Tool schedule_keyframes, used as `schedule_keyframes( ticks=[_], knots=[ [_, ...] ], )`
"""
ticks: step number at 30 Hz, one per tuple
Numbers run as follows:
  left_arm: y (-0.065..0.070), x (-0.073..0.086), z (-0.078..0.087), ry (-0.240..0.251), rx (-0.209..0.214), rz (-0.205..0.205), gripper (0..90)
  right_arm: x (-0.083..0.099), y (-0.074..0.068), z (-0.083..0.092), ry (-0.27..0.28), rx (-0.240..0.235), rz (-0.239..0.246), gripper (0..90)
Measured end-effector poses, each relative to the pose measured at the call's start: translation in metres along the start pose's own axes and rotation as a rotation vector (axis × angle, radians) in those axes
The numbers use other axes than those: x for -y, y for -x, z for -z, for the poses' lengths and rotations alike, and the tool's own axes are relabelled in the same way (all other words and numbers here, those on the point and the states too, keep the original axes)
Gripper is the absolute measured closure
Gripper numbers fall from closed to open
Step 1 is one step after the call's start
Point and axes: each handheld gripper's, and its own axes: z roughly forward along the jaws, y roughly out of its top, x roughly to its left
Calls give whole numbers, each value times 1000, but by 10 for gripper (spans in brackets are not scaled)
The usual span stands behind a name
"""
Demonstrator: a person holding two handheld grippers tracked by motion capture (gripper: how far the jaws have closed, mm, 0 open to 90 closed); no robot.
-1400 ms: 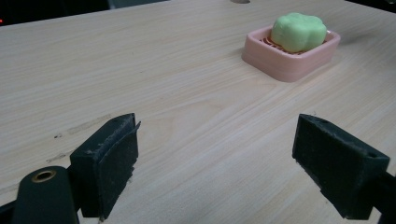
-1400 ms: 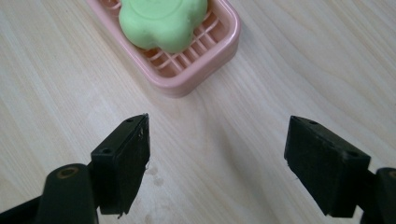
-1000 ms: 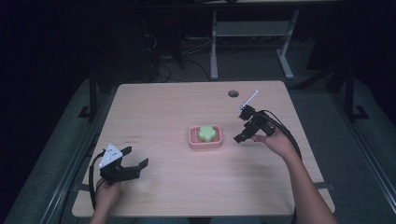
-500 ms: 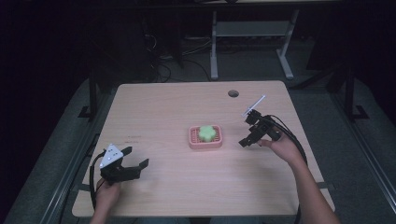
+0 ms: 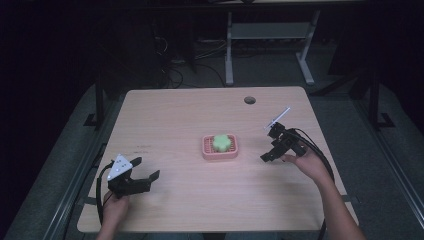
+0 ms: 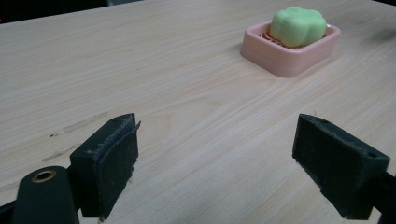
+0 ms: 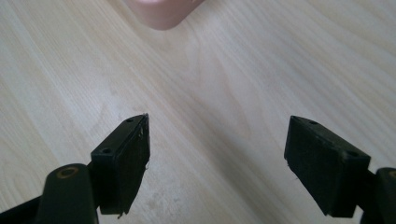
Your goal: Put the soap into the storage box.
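On the right side of the wooden table [image 5: 200, 115], the right gripper [image 5: 271, 152] has dropped lower and drawn a little nearer the person over the last second; it was held higher and closer to the far edge before, and now it tips down just beside the right end of the pink soap dish [image 5: 220, 146], near it but not touching. In the right gripper view its jaws stand wide apart over bare wood with nothing between them, and a rounded corner of the dish [image 7: 161, 14] pokes in at the top edge.

Near the front left corner, the left gripper [image 5: 145, 175] has not shifted since the earlier frames. Its jaws are also spread wide and empty, resting low over the table, with the grey three-cornered plate on top. In the left gripper view the dish [image 6: 289, 44] sits well ahead and to the right, well apart from the jaws.

Counted: one pink dish, one green flower-shaped soap [image 5: 221, 141] lying inside it, two grippers, one round cable hole [image 5: 249, 100] near the table's far edge. The soap [image 6: 298, 25] sits on the dish's ribbed floor, about the middle of the table.

No brand, label or writing can be read on anything.
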Motion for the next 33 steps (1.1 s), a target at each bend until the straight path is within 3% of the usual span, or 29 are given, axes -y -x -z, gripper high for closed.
schedule_keyframes(
  ticks=[33],
  knots=[
    [2, 0, -2, -12, 1, -11, 141, 57, -3, -2, 39, 5, -40, 223]
  ],
)
